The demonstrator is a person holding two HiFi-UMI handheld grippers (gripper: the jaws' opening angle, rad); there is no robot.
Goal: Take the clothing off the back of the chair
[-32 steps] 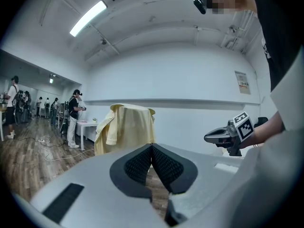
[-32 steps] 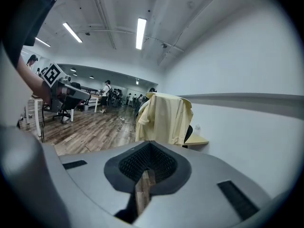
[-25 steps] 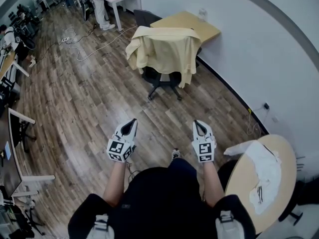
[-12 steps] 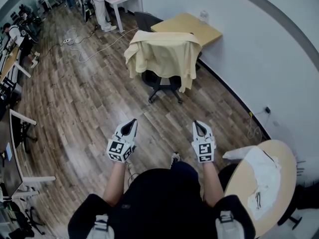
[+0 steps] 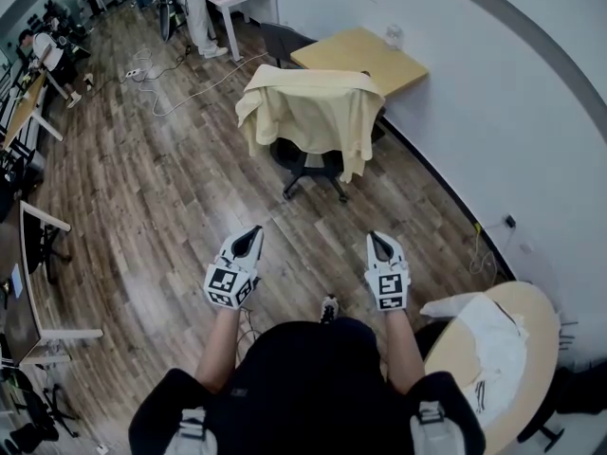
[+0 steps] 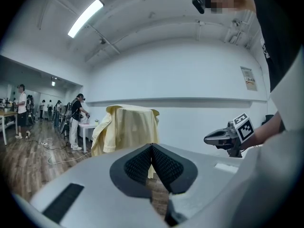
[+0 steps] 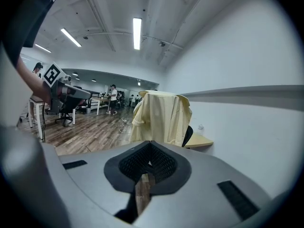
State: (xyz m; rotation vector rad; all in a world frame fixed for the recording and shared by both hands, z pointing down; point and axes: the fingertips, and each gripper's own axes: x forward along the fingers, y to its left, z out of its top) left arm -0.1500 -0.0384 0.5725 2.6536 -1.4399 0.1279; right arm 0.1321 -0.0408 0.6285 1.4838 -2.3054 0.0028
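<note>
- The yellow garment was seen draped over the back of the office chair, sleeves hanging at either side. It was well apart from both tongs, near a wooden worktop at the wall.
- The left tongs and right tongs were held low before the person, each pressed together on nothing.
- The step in hand was judged to be the approach — no cloth had been gripped.
- It would be done well if both tongs were opened before arrival, the shoulders were pinched at the top edge, and the garment was lifted upward — not dragged sideways, since the chair could roll.
</note>
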